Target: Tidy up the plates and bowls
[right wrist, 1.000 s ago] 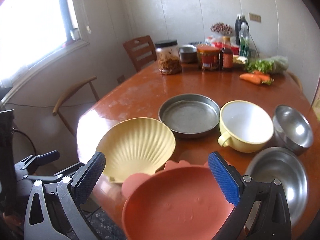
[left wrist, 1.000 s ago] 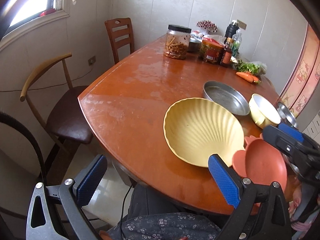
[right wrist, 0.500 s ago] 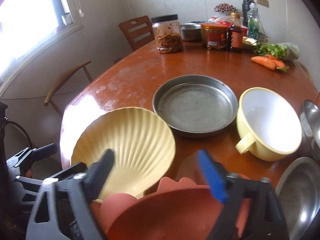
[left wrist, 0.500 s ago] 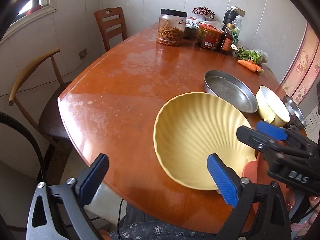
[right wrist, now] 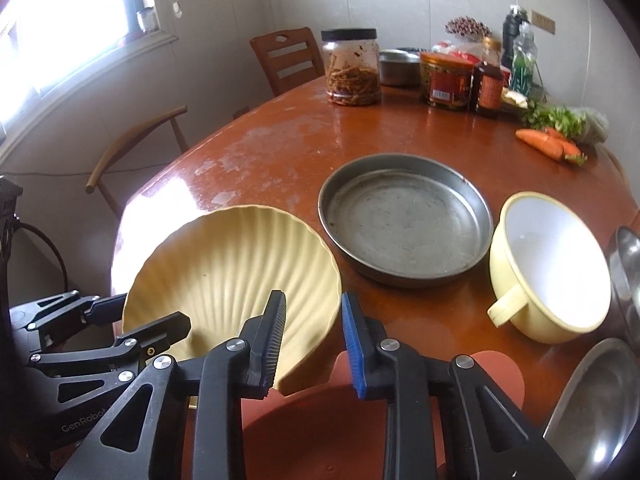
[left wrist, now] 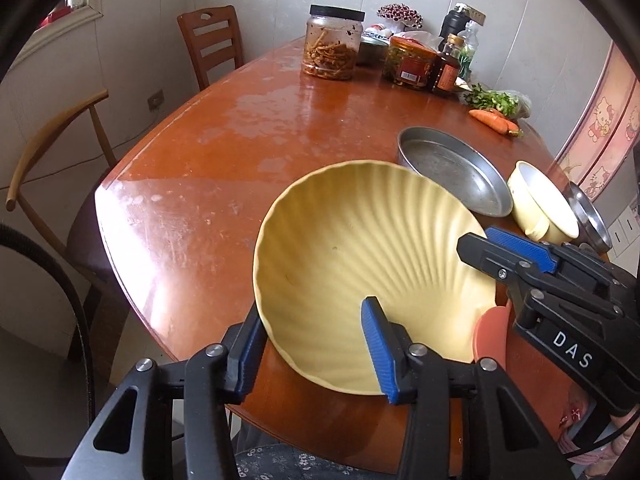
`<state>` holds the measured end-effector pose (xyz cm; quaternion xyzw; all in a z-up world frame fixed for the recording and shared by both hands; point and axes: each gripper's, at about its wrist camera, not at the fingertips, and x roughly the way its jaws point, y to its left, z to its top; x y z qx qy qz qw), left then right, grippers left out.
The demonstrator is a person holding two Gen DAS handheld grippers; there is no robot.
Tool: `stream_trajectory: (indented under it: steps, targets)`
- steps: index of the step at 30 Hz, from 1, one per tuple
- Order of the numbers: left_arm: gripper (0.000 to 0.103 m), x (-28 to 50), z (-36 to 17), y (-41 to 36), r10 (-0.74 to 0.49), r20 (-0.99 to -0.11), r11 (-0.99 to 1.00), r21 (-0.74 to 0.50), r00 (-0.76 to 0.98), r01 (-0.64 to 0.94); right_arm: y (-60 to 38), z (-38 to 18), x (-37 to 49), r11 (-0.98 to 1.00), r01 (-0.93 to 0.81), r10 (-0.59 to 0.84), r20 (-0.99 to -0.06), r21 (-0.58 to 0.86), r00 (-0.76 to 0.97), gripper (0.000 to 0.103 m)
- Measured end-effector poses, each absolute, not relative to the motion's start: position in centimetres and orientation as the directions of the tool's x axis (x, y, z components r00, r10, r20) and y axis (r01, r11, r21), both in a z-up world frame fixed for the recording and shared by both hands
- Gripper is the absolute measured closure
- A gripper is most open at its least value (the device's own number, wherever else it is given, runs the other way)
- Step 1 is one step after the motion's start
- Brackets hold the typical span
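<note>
A yellow shell-shaped plate (left wrist: 360, 248) sits near the table's front edge; it also shows in the right wrist view (right wrist: 228, 272). My left gripper (left wrist: 312, 340) has closed on its near rim, one finger outside and one inside. My right gripper (right wrist: 312, 336) has closed around the plate's right rim, above a salmon plate (right wrist: 320, 432); whether it touches is unclear. Beyond lie a round metal pan (right wrist: 404, 216) and a yellow handled bowl (right wrist: 552, 264).
Steel bowls (right wrist: 600, 408) sit at the right edge. Jars (left wrist: 332, 48), bottles, greens and carrots (right wrist: 548, 144) stand at the table's far end. Two chairs (left wrist: 212, 44) stand on the left side. The brown table (left wrist: 224, 152) is bare on its left half.
Both grippers moved forward to the yellow shell plate and narrowed from wide open. The left closed on its near rim, the right around its right rim.
</note>
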<state>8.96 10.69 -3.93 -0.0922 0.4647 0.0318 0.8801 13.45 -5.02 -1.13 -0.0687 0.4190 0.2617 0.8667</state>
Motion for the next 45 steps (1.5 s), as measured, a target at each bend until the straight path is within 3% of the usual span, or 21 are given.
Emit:
stream_trajectory:
  steps: [13,27,39,45]
  targets:
    - [0.056,8.1,-1.1,14.0,0.022,-0.785,0.967,-0.141,0.619,-0.213,-2.3,1.6,12.2,0.821,-0.565,0.443,-0.713,0.080,0.543,0.074]
    - [0.056,9.1,-3.1,16.6,0.062,-0.811,0.953,-0.126,0.582,-0.277,0.7,-0.1,12.6,0.800,-0.593,0.446,-0.752,0.092,0.486,0.073]
    - [0.056,9.9,-4.1,17.0,0.041,-0.811,0.953,-0.145,0.584,-0.268,0.4,-0.9,13.5,0.813,-0.564,0.452,-0.768,0.145,0.454,0.071]
    - [0.056,9.9,-4.2,17.0,-0.001,-0.797,0.947,-0.194,0.603,-0.254,-0.4,-0.5,13.7,0.811,-0.549,0.490,-0.748,0.204,0.447,0.066]
